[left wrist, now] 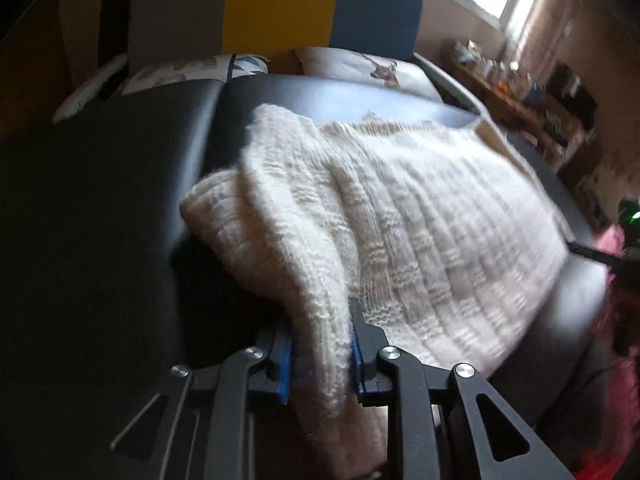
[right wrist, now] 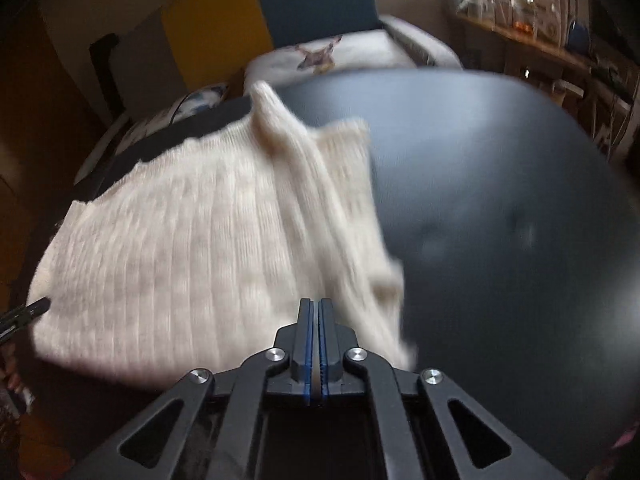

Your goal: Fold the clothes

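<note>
Left wrist shows left gripper (left wrist: 320, 344) clamped on cream ribbed-knit sweater (left wrist: 400, 220); right gripper (right wrist: 316, 308) closed, empty.

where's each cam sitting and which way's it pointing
Left wrist: rides the left hand-held gripper, looking down along its fingers, which clamp a thick fold of the cream knit sweater on the dark padded surface.
Right wrist: rides the right hand-held gripper, jaws shut with no sweater visible between them, at the sweater's near edge.
Shared: sweater, dark surface, yellow-and-teal headboard.
</note>
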A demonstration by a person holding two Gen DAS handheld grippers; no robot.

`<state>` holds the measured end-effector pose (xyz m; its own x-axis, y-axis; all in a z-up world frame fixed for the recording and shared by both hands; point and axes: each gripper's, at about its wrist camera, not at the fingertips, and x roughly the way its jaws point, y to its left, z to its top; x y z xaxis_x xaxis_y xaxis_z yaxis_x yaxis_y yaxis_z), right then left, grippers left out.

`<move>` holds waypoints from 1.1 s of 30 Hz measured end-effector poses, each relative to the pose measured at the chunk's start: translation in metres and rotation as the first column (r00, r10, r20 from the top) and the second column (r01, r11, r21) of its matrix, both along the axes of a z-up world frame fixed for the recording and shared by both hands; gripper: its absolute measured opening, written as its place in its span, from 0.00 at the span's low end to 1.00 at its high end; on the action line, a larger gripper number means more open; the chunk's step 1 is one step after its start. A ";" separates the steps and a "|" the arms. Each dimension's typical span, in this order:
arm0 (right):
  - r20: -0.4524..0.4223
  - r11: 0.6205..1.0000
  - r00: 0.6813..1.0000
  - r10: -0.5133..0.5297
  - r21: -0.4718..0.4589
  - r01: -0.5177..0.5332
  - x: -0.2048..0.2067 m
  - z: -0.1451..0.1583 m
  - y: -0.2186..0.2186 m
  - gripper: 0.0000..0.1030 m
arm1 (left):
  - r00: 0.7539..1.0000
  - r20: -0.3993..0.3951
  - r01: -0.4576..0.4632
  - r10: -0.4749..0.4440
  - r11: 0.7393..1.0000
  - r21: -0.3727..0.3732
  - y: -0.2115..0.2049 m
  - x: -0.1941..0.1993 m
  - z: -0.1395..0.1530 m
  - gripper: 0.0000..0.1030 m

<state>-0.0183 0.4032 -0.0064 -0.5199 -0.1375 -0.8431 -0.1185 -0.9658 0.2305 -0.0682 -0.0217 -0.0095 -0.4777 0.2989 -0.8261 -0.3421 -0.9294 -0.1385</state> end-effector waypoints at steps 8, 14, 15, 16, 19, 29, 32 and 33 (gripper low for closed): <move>-0.210 0.991 0.971 0.116 0.089 -0.099 0.038 0.034 -0.018 0.30 | 0.993 0.019 -0.115 0.114 0.972 0.204 -0.039 0.029 0.004 0.56; -0.072 0.989 0.988 0.136 0.063 -0.132 0.002 0.003 -0.010 0.31 | 0.995 -0.037 -0.086 0.093 0.983 0.160 -0.021 0.051 0.003 0.70; -0.061 0.988 0.989 0.135 0.081 -0.130 0.001 -0.001 -0.013 0.29 | 0.995 -0.044 -0.084 0.090 0.988 0.130 -0.017 0.053 0.002 0.68; -0.079 0.989 0.988 0.131 0.085 -0.125 0.003 -0.002 -0.014 0.15 | 0.994 -0.051 -0.093 0.098 0.991 0.095 -0.015 0.052 0.000 0.48; -0.155 0.994 0.984 0.086 0.082 -0.074 0.013 0.013 -0.015 0.06 | 0.992 -0.058 -0.107 0.110 0.993 0.053 -0.014 0.050 -0.001 0.19; -0.133 0.994 0.985 0.108 0.012 -0.107 0.068 0.035 -0.023 0.05 | 0.995 -0.031 -0.092 0.094 0.994 0.053 -0.035 0.047 -0.009 0.18; -0.065 0.997 0.996 0.067 -0.018 -0.068 0.072 0.001 -0.018 0.06 | 0.996 -0.035 -0.075 0.078 0.994 0.079 -0.037 0.053 -0.005 0.18; -0.062 0.997 0.996 0.061 -0.050 -0.064 0.071 -0.002 -0.015 0.08 | 0.997 -0.036 -0.061 0.063 0.995 0.076 -0.039 0.057 -0.003 0.18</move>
<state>0.0529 0.3881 -0.0085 -0.5585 -0.2141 -0.8014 -0.0427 -0.9574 0.2855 -0.0113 -0.0603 -0.0124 -0.5278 0.3282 -0.7834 -0.2904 -0.9365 -0.1967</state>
